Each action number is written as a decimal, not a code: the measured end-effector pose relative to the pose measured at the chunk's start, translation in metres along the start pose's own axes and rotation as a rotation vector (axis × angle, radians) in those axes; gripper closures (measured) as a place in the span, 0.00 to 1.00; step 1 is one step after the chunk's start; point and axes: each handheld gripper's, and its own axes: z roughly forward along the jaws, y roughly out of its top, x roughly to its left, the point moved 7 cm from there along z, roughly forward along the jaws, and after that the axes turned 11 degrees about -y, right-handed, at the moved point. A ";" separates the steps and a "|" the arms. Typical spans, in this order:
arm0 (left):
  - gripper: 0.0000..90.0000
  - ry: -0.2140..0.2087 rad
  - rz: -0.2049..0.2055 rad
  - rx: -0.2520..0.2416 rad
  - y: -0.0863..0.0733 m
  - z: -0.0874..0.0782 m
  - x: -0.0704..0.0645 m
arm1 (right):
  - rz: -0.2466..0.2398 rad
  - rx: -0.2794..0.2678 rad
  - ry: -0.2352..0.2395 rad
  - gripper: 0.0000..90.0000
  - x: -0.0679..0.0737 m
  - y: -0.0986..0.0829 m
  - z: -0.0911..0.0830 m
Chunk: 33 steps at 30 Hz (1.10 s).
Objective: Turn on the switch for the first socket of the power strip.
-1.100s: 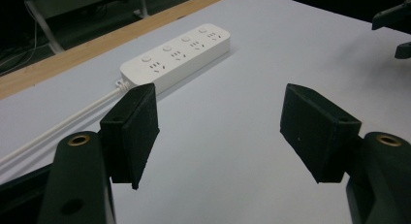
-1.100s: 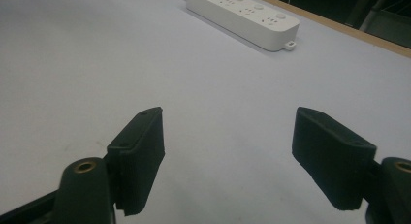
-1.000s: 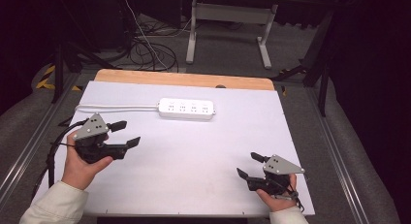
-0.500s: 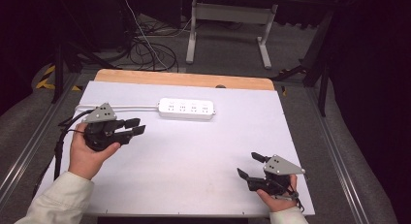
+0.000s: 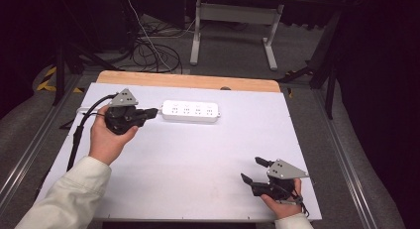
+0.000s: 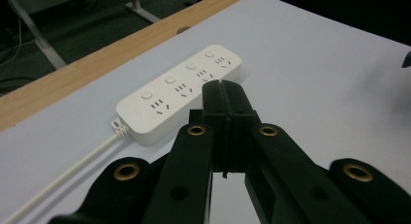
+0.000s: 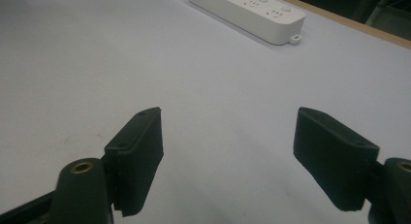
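— Where's your left gripper (image 5: 148, 112) at the moment?

— I have it toward the far left part of the tabletop (image 5: 198, 159), tips pointing at the cord end of the white power strip (image 5: 190, 110). In the left gripper view the two black pads are pressed flat together with nothing between them, and the strip (image 6: 179, 90) lies just beyond the tips. Whether the tips touch it, I can't tell from the high view.

— And the strip itself?

— It lies flat near the far edge, a little left of the middle, its long side running along the bare wooden strip (image 5: 188, 81) that shows at the table's far edge. Four outlets, each with a round button beside it. Its white cable (image 6: 63, 173) leaves the left end and runs off toward the table's left side.

— The right one?

— My right gripper (image 5: 255, 169) sits close to the near right corner, low over the white surface, well apart from the strip. Its jaws stand wide — in the right gripper view I see bare tabletop (image 7: 121, 54) between the pads, and the power strip (image 7: 249, 13) far off at the top.
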 end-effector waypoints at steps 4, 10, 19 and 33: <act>1.00 -0.010 0.001 -0.010 0.007 0.014 0.007 | 0.018 0.004 0.003 0.30 -0.002 -0.003 -0.001; 1.00 0.004 -0.016 -0.043 0.014 0.037 0.020 | 0.017 0.010 0.009 0.30 0.000 -0.004 0.000; 1.00 0.014 -0.064 -0.074 0.009 0.062 0.042 | 0.024 0.002 0.015 0.30 0.000 -0.004 -0.001; 1.00 0.045 -0.103 -0.093 -0.003 0.093 0.067 | 0.025 -0.008 0.027 0.30 0.001 -0.004 -0.003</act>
